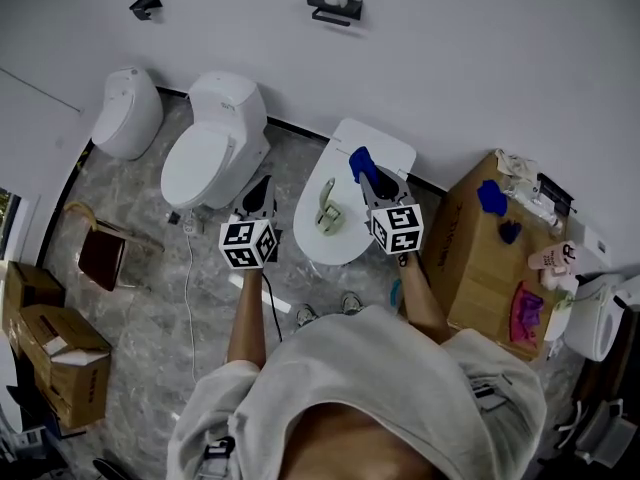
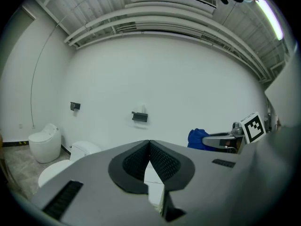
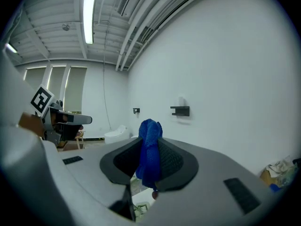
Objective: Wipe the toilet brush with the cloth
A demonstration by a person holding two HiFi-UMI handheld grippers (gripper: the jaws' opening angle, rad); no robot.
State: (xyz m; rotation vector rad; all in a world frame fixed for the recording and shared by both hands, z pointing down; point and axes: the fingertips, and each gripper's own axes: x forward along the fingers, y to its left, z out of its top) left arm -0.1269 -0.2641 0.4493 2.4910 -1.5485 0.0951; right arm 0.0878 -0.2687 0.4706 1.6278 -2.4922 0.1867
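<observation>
A pale green and white toilet brush (image 1: 328, 211) lies on the closed lid of the middle toilet (image 1: 345, 253); a bit of it shows under the jaws in the right gripper view (image 3: 140, 213). My right gripper (image 1: 370, 175) is held over the lid's far right part, just right of the brush, and is shut on a blue cloth (image 1: 360, 160) that sticks out past the pads (image 3: 150, 131). My left gripper (image 1: 262, 190) hangs left of that toilet, shut with nothing between its pads (image 2: 162, 163). From the left gripper view, the cloth (image 2: 199, 137) shows at the right.
Two more white toilets (image 1: 215, 153) (image 1: 127, 111) stand to the left. A cardboard box (image 1: 478, 268) at the right carries blue and pink cloths and bottles. Smaller cardboard boxes (image 1: 50, 358) and a brown stool (image 1: 100, 253) sit at the left. A black shelf (image 1: 335, 8) hangs on the wall.
</observation>
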